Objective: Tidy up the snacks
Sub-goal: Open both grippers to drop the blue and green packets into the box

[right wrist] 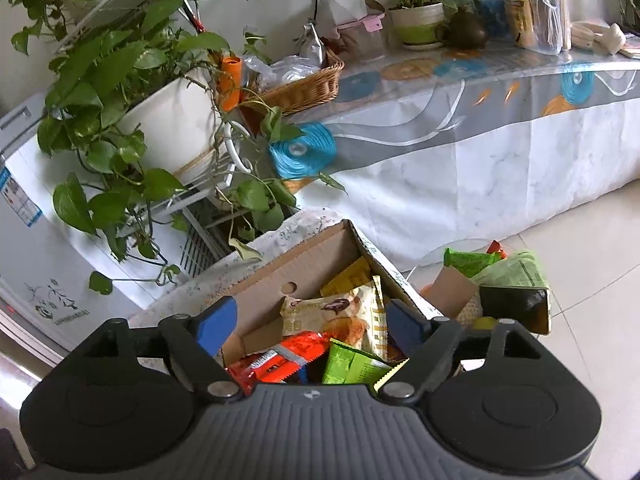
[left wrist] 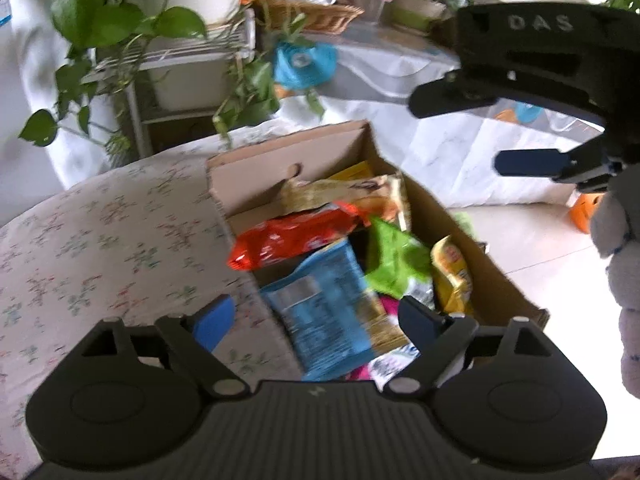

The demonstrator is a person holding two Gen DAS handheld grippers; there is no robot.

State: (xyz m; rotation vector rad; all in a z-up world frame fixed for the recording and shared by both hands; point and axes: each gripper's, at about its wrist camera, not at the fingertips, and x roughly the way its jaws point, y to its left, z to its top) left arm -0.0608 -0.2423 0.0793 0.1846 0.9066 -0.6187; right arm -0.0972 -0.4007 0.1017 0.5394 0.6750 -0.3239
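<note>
The left gripper (left wrist: 316,322) hangs over the near end of a cardboard box (left wrist: 472,236), its jaws spread wide and gripping nothing; a blue packet (left wrist: 320,300) lies loose below them. The right gripper (right wrist: 308,326) also stands with its jaws wide apart and empty above the same box (right wrist: 272,284); in the left wrist view it reaches in from the upper right (left wrist: 476,132).

The box sits on a cloth with a small flower print (left wrist: 100,240) and is full of snacks: an orange-red packet (left wrist: 292,240), a green packet (left wrist: 394,264) and a yellow packet (left wrist: 452,276) in the middle, a tan pastry packet (right wrist: 340,312) toward the far end.

Right of the box, more packets (right wrist: 472,260) lie over the tiled floor (right wrist: 592,280). Behind, potted plants (right wrist: 120,92) stand on a white rack, and a wicker basket (right wrist: 308,84) rests on a long tabletop (right wrist: 480,72) under a patterned cover.
</note>
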